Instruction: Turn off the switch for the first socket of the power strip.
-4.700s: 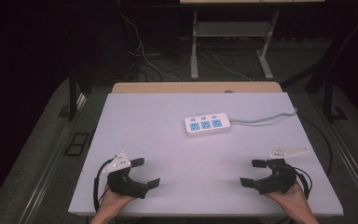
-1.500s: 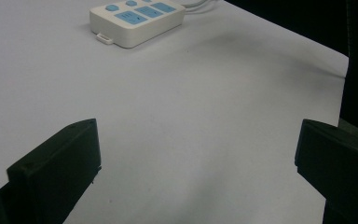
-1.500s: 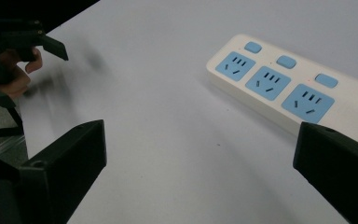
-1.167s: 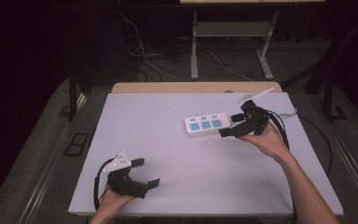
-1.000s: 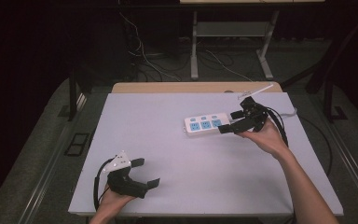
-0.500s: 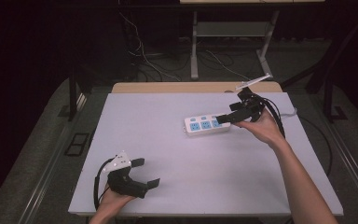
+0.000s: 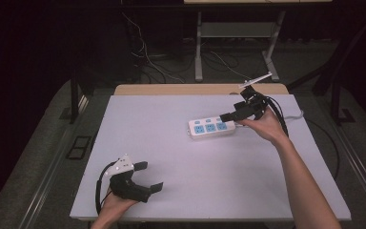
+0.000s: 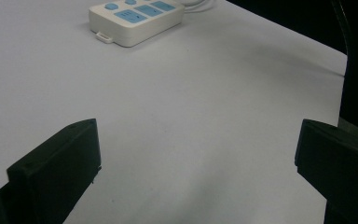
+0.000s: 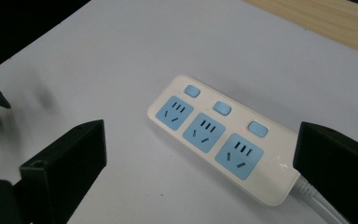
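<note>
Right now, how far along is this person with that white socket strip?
Early on, I'd judge. The right gripper is over the power strip with jaws open and nothing gripped. The strip lies flat on the table, its three blue sockets bare. The left gripper rests open near the front edge. Any grasping or switching is apparently yet to come.

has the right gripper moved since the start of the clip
Yes. The right gripper has gone from the near right edge of the table up to the far side, and now hangs, jaws open, over the power strip.
</note>
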`<move>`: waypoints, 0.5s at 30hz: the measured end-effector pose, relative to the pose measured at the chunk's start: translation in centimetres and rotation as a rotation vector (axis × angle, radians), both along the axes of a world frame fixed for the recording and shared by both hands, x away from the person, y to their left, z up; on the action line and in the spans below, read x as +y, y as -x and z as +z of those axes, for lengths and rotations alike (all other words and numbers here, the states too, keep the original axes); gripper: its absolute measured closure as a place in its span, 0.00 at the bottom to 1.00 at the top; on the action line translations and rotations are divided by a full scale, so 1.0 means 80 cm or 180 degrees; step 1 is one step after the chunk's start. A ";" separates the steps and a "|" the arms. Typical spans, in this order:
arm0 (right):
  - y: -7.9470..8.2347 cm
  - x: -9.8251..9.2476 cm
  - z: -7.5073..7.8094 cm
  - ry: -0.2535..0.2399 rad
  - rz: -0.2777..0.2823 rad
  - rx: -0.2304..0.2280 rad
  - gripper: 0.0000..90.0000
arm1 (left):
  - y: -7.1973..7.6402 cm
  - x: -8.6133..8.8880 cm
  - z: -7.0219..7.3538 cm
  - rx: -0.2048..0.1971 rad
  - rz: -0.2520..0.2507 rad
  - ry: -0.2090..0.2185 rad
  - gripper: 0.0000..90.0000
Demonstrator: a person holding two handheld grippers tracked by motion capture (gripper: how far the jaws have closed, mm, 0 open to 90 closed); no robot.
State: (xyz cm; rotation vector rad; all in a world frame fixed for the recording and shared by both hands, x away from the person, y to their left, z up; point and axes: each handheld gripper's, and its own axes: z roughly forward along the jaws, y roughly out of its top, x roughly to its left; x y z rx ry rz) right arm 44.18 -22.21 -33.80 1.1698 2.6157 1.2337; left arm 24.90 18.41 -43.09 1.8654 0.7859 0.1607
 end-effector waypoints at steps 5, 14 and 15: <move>-0.007 -0.001 -0.004 -0.0022 -0.0020 -0.0007 0.03 | -0.001 0.000 0.000 -0.0001 -0.0001 -0.0009 0.00; -0.021 -0.002 -0.019 0.0024 -0.0048 -0.0046 0.21 | -0.001 0.000 -0.001 0.0018 -0.0005 -0.0021 0.00; -0.021 -0.002 -0.019 0.0024 -0.0048 -0.0046 0.21 | -0.001 0.000 -0.001 0.0019 -0.0005 -0.0019 0.00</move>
